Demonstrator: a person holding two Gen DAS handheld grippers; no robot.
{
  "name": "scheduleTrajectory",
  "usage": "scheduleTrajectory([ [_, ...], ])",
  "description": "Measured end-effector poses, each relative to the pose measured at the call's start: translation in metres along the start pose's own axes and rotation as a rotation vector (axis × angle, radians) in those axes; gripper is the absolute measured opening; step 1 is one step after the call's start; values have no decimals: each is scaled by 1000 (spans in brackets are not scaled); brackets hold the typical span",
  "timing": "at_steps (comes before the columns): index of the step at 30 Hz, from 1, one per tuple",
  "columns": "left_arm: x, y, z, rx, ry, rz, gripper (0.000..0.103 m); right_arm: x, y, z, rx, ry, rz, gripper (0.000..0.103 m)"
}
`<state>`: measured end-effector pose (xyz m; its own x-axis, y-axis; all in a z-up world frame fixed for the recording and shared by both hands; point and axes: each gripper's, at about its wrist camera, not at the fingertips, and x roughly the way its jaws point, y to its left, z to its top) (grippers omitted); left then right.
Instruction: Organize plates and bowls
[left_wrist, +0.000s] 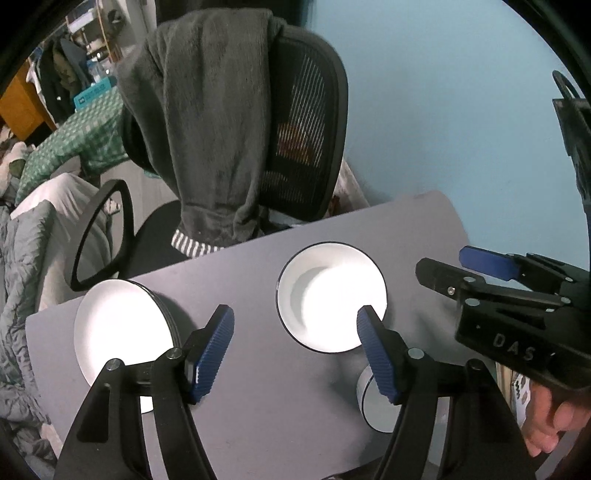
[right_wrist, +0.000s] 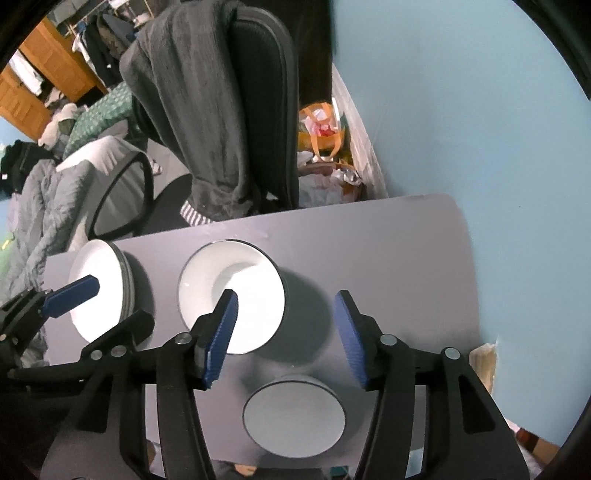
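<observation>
A white bowl with a dark rim (left_wrist: 330, 297) (right_wrist: 231, 295) sits mid-table. A stack of white plates (left_wrist: 123, 332) (right_wrist: 98, 286) lies at the table's left end. A smaller white bowl (right_wrist: 293, 415) (left_wrist: 376, 402) stands near the front edge. My left gripper (left_wrist: 295, 354) is open and empty above the table between the plates and the middle bowl. My right gripper (right_wrist: 286, 338) is open and empty, hovering above the small bowl, right of the middle bowl. The right gripper shows at the right of the left wrist view (left_wrist: 480, 269).
The grey table (right_wrist: 388, 258) ends against a light blue wall (right_wrist: 480, 129) on the right. A black office chair draped with a dark towel (left_wrist: 221, 129) stands behind the far edge. Bedding and clutter lie at the left.
</observation>
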<state>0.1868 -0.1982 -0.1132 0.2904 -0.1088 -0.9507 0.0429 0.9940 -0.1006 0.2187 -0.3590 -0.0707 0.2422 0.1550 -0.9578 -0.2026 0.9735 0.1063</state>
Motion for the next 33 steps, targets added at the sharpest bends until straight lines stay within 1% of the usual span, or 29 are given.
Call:
scheduleTrajectory([
  [3, -11, 0, -4, 10, -29, 0, 70, -12, 0, -2, -2, -20, -9, 61],
  [5, -17, 0, -7, 12, -38, 1, 70, -19, 0, -3, -3, -31, -16, 62],
  [10, -30, 0, -15, 5, -52, -35, 71, -35, -1, -11, 0, -56, -31, 63],
  [12, -34, 0, -18, 2, -60, -42, 73, -42, -2, -14, 6, -67, -40, 64],
  [16, -43, -3, -24, -8, -106, -39, 73, -51, -6, -22, 24, -80, -37, 64],
  [21, -48, -10, -32, 15, -118, -63, 74, -54, -10, -33, 51, -77, -39, 65],
  [24, -50, -14, -36, 26, -119, -77, 77, -56, -13, -40, 74, -69, -35, 65],
  [33, -55, -22, -48, 64, -126, -113, 77, -62, -25, -65, 131, -53, -42, 65],
])
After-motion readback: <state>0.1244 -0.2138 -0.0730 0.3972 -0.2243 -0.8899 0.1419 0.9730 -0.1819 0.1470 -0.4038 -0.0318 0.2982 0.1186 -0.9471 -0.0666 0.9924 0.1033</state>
